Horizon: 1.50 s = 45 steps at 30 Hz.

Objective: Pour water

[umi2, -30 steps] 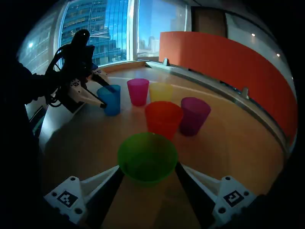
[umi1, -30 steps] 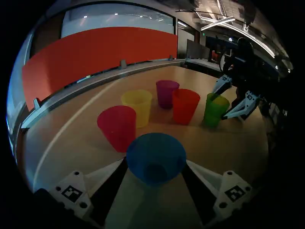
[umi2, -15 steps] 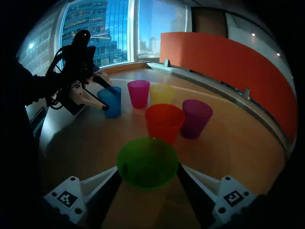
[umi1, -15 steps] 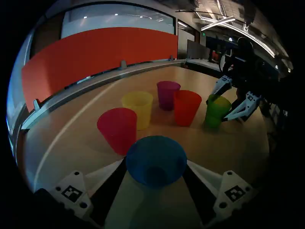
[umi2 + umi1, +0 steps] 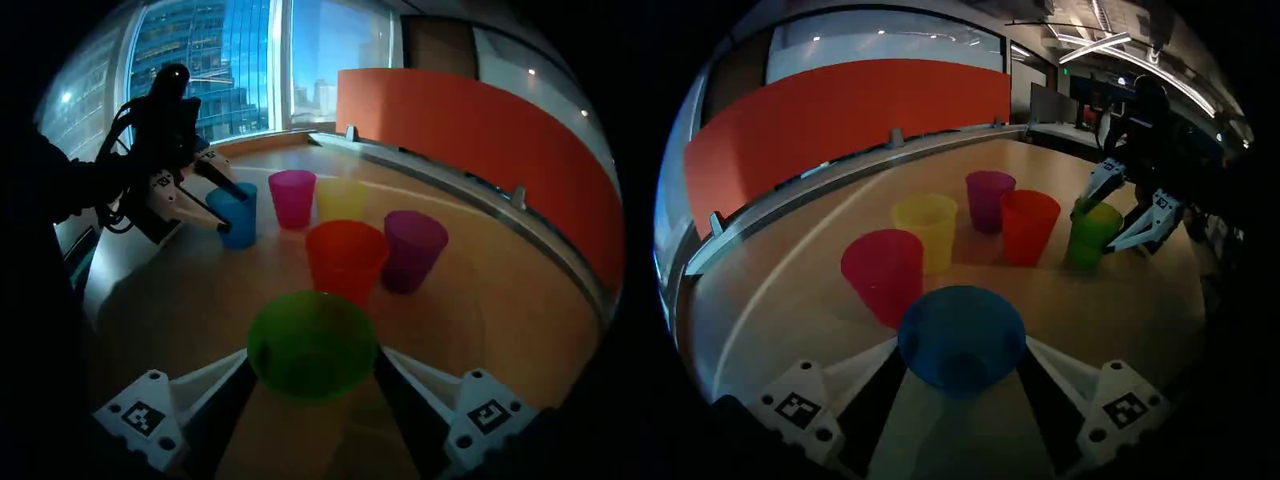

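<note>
a long pale wooden table runs through the room, edged on one side by a grey metal rail and a low orange partition. at its end tall windows look out on blue glass towers in daylight. thin strip lights glow on the dark ceiling.

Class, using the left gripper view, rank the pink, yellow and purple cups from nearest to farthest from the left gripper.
1. pink cup: just ahead, to the left.
2. yellow cup: behind the pink one.
3. purple cup: farthest back, near centre.
</note>
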{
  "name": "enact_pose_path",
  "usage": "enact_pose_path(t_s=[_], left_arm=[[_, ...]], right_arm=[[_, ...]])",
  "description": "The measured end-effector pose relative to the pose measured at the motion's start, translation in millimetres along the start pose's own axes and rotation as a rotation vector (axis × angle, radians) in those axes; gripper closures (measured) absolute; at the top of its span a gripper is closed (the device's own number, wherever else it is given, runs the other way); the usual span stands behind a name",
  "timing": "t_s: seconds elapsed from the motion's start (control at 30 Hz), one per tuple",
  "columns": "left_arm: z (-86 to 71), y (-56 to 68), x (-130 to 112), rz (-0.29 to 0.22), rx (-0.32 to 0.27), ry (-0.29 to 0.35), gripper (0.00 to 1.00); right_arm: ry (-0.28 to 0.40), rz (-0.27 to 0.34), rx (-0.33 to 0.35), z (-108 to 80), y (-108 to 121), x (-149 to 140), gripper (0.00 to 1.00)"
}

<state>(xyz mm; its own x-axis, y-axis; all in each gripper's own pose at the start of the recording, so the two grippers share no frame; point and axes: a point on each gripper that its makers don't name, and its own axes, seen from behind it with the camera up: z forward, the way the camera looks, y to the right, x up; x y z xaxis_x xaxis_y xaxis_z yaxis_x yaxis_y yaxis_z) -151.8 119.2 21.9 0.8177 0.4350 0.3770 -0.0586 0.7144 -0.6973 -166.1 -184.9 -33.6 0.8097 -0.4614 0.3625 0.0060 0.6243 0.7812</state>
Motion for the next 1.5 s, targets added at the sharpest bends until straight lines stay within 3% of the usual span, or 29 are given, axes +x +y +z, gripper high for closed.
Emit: enact_pose_path(t_s=[0.5, 1.17, 1.5], left_arm=[[-16.5, 4.0, 12.4, 0.002, 0.013, 0.035, 0.14], [-61.6, 12.6, 65.6, 0.032, 0.068, 0.165, 0.14], [-73.6, 17.8, 88.5, 0.022, 0.076, 0.229, 0.14]], right_arm=[[0.023, 0.009, -0.012, -5.6, -4.2, 9.3, 0.12], [0.215, 0.011, -0.067, -45.8, -13.2, 82.2, 0.12], [0.304, -0.01, -0.092, -63.1, -14.0, 118.0, 0.12]])
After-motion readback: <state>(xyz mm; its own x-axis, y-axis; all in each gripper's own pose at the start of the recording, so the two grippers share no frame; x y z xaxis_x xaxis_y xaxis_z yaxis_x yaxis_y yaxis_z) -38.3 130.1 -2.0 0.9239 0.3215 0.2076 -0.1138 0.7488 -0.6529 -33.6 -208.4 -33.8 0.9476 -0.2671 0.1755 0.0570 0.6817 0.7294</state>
